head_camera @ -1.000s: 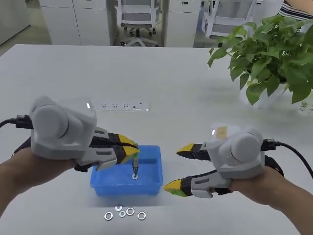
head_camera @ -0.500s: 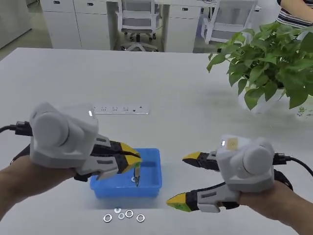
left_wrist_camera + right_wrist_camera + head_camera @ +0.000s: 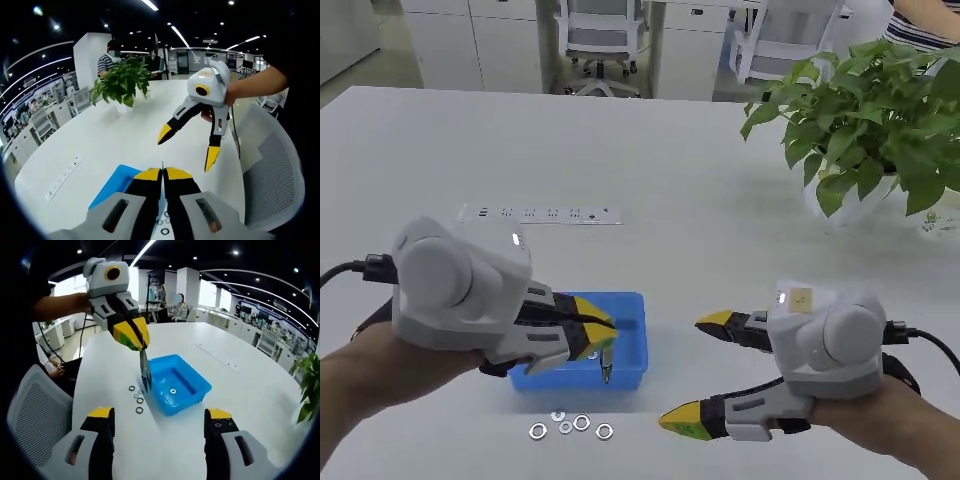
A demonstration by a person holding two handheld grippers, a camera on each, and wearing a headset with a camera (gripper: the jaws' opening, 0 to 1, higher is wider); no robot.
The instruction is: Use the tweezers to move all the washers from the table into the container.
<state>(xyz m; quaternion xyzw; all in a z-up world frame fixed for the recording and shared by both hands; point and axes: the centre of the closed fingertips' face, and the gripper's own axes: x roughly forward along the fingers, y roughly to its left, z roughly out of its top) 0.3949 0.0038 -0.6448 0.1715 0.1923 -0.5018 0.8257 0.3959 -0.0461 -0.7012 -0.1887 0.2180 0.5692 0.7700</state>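
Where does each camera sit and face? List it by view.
Head view: headset, looking down at the table; left hand, right hand, left gripper, right gripper show.
Left gripper view: on that gripper, facing along shut jaws toward the right gripper and plant; right hand shows.
Right gripper view: on that gripper, facing past open jaws toward the container and tweezers; left hand shows.
Shared: all three show the container.

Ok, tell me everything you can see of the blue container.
The container is a shallow rectangular tray, bright blue and plastic-looking, open at the top. It sits upright on the white table. One washer lies on its floor. A cluster of washers lies on the table just outside one long side. The tweezers, in the left gripper, hang tip-down at that side's rim; whether they touch it is unclear.
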